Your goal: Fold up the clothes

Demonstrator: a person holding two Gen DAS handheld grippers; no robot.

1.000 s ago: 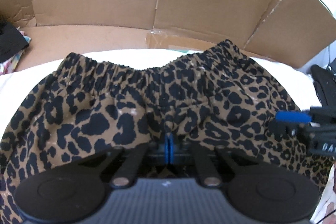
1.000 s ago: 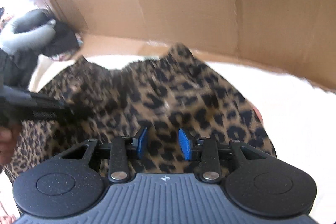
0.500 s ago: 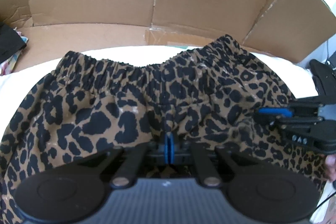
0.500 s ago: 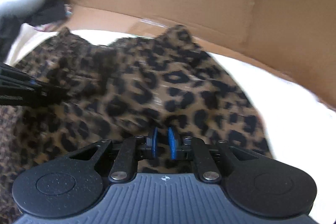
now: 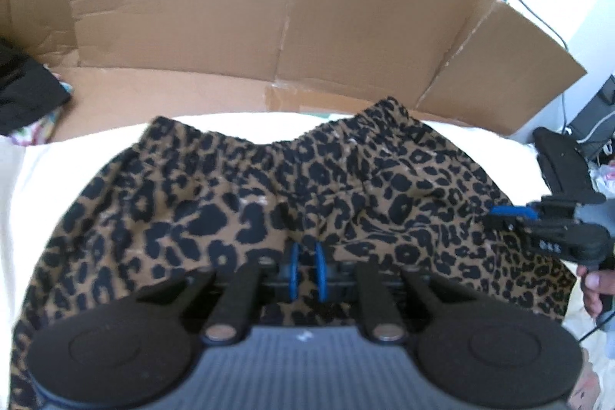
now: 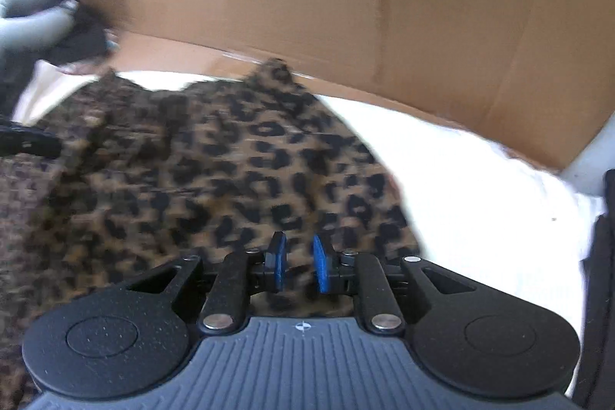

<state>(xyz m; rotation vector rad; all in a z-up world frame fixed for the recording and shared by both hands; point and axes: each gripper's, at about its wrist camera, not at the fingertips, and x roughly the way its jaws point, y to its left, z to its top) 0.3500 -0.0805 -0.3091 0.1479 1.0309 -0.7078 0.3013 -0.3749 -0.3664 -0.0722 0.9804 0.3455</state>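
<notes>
Leopard-print shorts (image 5: pixel 292 202) flat on white bedding (image 5: pixel 30 179), cardboard wall (image 5: pixel 230 10) behind; both claws slightly spread, jaws just opening, pinching nothing.

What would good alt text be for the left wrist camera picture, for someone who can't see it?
Leopard-print shorts lie spread on a white surface, elastic waistband toward a brown cardboard wall. The left tongs sit in the foreground with blue pads slightly apart, having just been opening, over the fabric. The right tongs reach in over the shorts' right edge.
</notes>
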